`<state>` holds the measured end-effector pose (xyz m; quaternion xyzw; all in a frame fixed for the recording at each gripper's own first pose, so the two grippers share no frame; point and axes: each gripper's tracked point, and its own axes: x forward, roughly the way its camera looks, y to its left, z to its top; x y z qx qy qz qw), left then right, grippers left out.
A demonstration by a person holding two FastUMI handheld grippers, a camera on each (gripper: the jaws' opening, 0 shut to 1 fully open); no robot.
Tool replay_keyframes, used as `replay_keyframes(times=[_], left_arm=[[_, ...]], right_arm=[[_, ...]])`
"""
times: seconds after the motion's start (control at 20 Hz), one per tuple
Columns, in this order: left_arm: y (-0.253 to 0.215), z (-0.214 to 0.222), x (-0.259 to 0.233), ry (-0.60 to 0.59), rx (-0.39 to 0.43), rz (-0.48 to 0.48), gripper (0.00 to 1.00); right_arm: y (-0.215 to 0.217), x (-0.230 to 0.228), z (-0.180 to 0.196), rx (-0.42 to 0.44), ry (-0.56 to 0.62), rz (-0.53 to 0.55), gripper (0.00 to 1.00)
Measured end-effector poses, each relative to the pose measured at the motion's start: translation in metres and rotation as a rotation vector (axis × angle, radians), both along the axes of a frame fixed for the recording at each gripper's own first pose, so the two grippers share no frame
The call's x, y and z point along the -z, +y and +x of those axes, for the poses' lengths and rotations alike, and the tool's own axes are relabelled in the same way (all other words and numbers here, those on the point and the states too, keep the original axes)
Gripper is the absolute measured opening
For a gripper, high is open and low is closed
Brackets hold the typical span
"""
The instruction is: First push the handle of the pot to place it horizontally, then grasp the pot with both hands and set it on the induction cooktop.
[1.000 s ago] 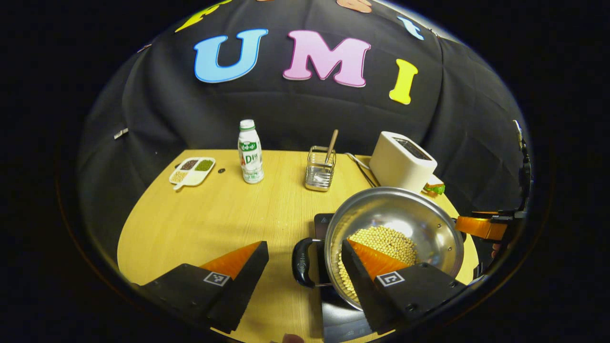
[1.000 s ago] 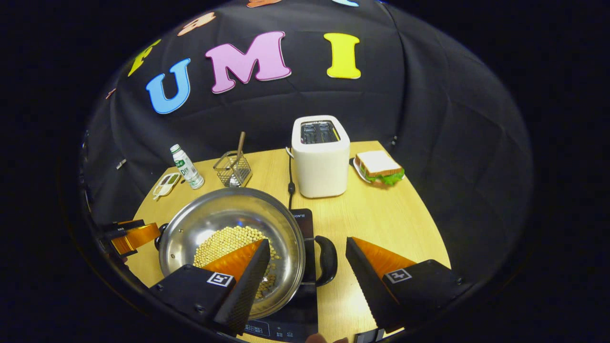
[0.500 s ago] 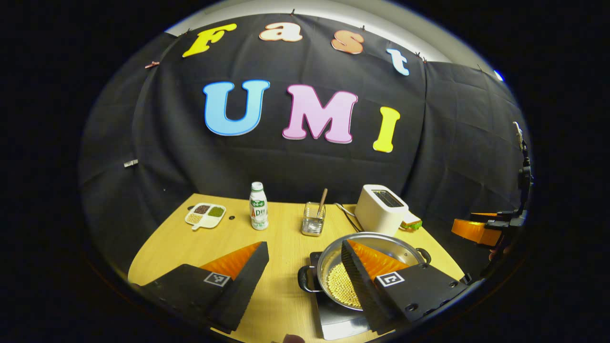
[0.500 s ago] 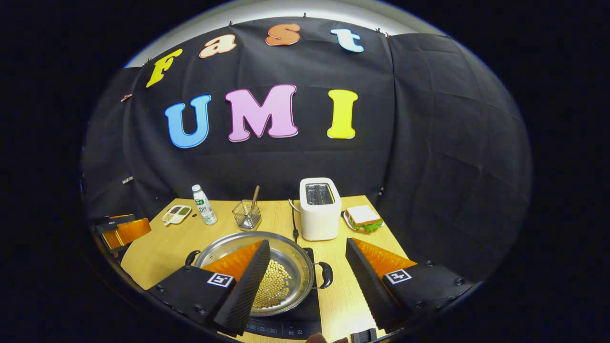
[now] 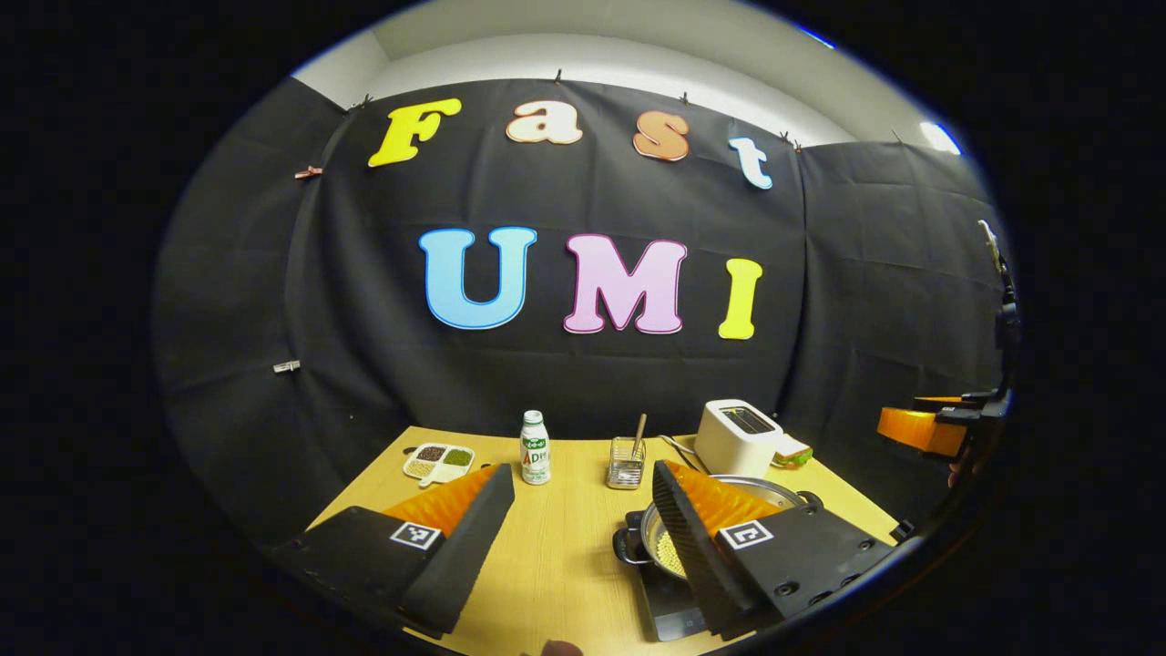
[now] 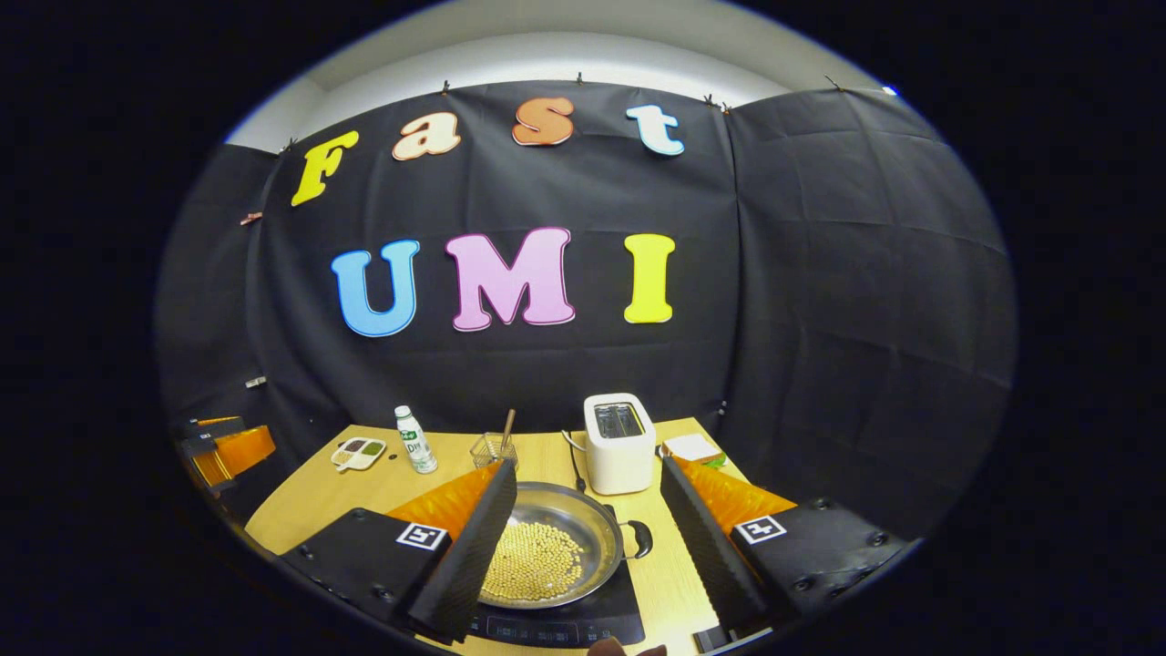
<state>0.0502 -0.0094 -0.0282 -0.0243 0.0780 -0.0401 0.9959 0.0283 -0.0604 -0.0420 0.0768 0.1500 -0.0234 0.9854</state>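
Observation:
The steel pot (image 6: 547,558), with yellow beans in its bottom, sits on the black induction cooktop (image 6: 556,627). Its black side handle (image 6: 643,538) points right. My right gripper (image 6: 588,463) hangs open above and behind the pot, touching nothing. In the left gripper view the pot (image 5: 776,493) is partly hidden behind my own right finger, with its near handle (image 5: 627,545) and the cooktop (image 5: 668,609) showing. My left gripper (image 5: 581,468) is also open and holds nothing.
On the wooden table (image 5: 556,565) stand a white bottle (image 5: 535,446), a wire basket with a spoon (image 5: 627,462), a divided dish of beans (image 5: 439,461) and a white toaster (image 6: 619,443). A sandwich (image 6: 692,447) lies beside the toaster.
Both grippers have lifted up and drawn back from the pot, which now looks small and far. The pot stays on the cooktop. Both stay open.

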Motion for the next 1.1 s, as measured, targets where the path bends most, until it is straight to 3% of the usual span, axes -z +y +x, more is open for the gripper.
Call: replay_keyframes(times=[0.4,1.1], left_arm=[[0.005,-0.022,0.002,-0.011,0.008,-0.018,0.95],[0.014,-0.025,0.002,-0.014,-0.006,-0.007,0.95]], right_arm=[[0.012,-0.019,-0.020,-0.003,-0.065,-0.021,0.98],[0.019,-0.022,-0.021,-0.015,-0.069,-0.018,0.98]])
